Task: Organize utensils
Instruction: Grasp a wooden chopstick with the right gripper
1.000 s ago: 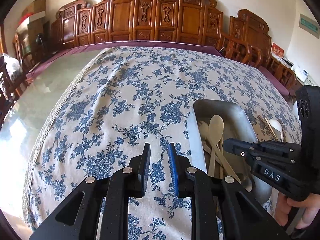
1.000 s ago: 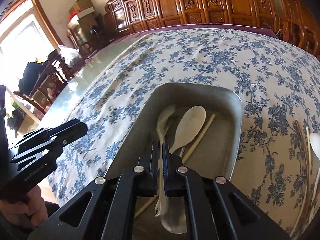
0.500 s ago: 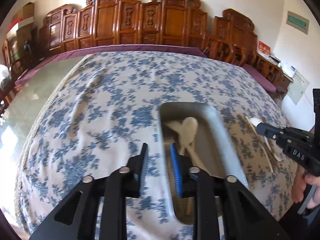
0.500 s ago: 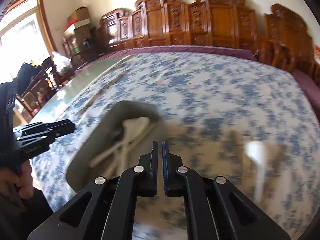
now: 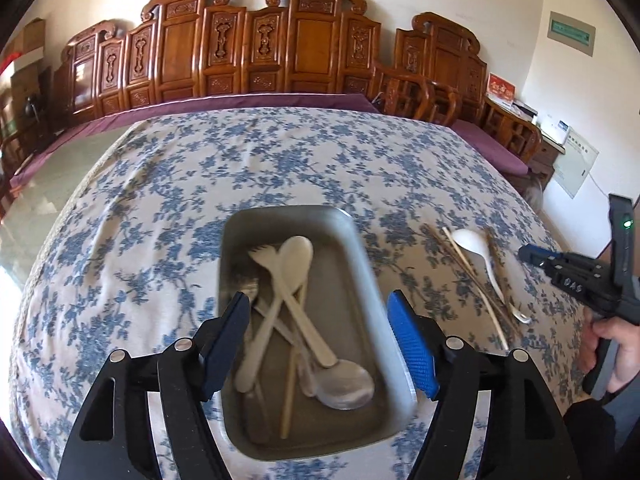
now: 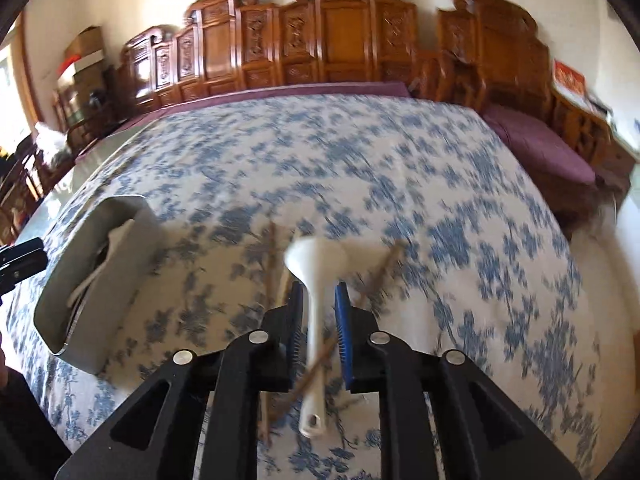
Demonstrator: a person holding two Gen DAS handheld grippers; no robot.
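In the right wrist view, low in the frame, the right tongs [image 6: 318, 312] now sit over the long-handled white ceramic spoon [image 6: 314, 320]. A second ago they were shut above the grey rectangular metal tray [image 6: 86, 320]; since then they have swung across to the loose pile on the right. Their jaws are opening, narrow so far, with the spoon's handle running between the blue pads; whether the pads touch it cannot be told through the blur. The thin brown wooden chopsticks [image 6: 376, 276] lie crossed under and beside the spoon on the blue-flowered white tablecloth [image 6: 360, 152] of the worktop. My reading is that one item has been dropped off and the spoon is the next pick.

In the left wrist view, the left tongs [image 5: 320, 344] have shifted from bare cloth to a place over the tray, which fills the lower centre of that frame. Their jaws are opening and already wide, holding nothing, one pad at each long side of the tray. This may be a move to steady the tray, though that is a guess. Inside lie the pale wooden spoon [image 5: 298, 280], a pale wooden fork [image 5: 260, 264] and a shiny metal spoon [image 5: 344, 384], crossed in a heap.

Both tongs slant down toward the worktop. At the right edge of the left view a hand [image 5: 612, 344] grips the other tool's handle. Farther back, carved wooden chairs [image 5: 280, 40] line the wall.
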